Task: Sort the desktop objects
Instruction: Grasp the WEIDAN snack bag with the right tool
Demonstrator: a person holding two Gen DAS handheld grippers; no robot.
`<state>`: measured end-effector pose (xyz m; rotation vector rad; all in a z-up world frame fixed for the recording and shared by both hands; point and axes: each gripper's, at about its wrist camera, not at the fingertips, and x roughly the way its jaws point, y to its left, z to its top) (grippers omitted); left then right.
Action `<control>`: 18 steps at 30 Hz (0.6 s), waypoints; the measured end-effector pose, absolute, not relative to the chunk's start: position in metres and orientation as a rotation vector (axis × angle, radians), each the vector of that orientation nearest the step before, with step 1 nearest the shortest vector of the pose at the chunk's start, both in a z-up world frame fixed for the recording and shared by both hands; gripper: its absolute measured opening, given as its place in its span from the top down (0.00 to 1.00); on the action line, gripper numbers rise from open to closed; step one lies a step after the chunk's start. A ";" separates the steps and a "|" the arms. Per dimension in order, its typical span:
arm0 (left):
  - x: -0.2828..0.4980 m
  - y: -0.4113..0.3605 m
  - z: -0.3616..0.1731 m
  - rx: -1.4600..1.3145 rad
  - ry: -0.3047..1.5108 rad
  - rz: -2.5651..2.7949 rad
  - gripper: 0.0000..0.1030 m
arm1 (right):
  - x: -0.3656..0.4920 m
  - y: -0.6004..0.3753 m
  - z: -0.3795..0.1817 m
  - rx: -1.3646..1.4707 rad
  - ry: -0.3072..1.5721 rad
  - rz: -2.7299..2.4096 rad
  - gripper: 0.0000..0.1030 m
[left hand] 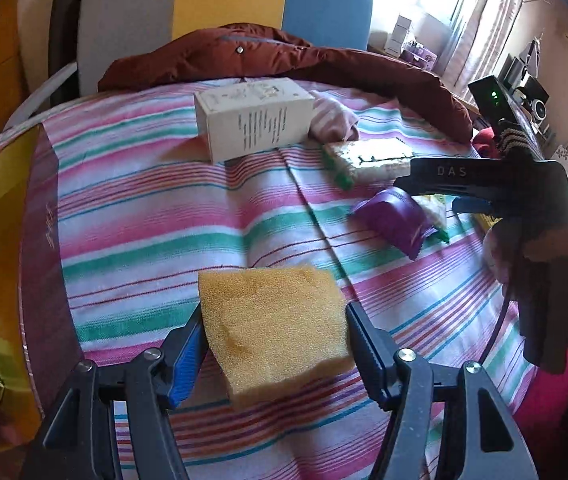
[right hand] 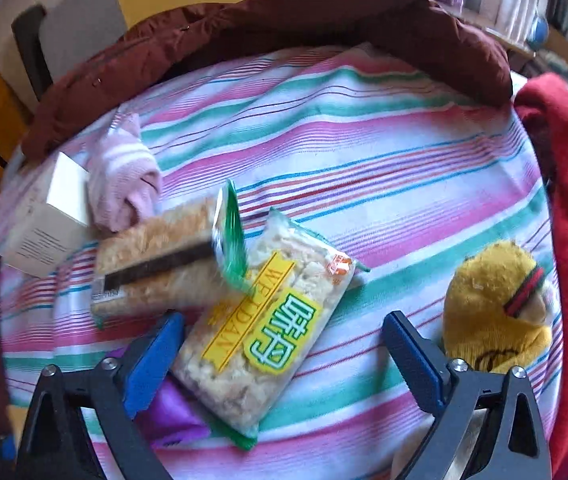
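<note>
Two hand-held grippers at work over a striped cloth [left hand: 156, 216]. The left gripper [left hand: 274, 344] is clamped on a yellow sponge [left hand: 272, 324], both pads pressed into its sides, the sponge lifted and tilted above the cloth, probably being carried to a sorting spot. The right gripper [right hand: 284, 356] hangs with its jaws spread wide, nothing pinched; a clear snack packet [right hand: 264, 336] lies between them on the cloth, apparently the next pick, with one pad just beside its edge. A second snack packet [right hand: 160, 264] lies just behind, overlapping it. A white box [left hand: 252, 120] sits further back, a pink sock [right hand: 124, 184] touching it; a purple packet [left hand: 396, 220] lies near the snacks, and a yellow sock [right hand: 492, 308] is well apart at the right. The cloth covers a bed-like surface, wrinkled, with a dark red jacket [left hand: 284, 52] along the back edge. Bright window [left hand: 464, 8] and a cluttered shelf behind.
</note>
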<state>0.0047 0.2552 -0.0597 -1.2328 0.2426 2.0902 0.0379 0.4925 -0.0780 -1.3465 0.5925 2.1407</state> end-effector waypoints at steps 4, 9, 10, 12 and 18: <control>0.006 0.254 -0.063 -1.228 0.241 2.089 0.35 | 0.044 0.499 -0.077 -1.352 0.553 2.132 0.29; 0.006 0.257 -0.066 -1.220 0.251 2.092 0.34 | 0.056 0.509 -0.074 -1.392 0.576 2.162 0.43; 0.006 0.258 -0.066 -1.219 0.253 2.093 0.34 | 0.056 0.508 -0.073 -1.402 0.572 2.172 0.43; 0.006 0.257 -0.066 -1.217 0.250 2.095 0.34 | 0.058 0.509 -0.074 -1.401 0.590 2.179 0.39; 0.008 0.260 -0.067 -1.209 0.281 2.102 0.33 | 0.051 0.501 -0.079 -1.429 0.553 2.209 0.18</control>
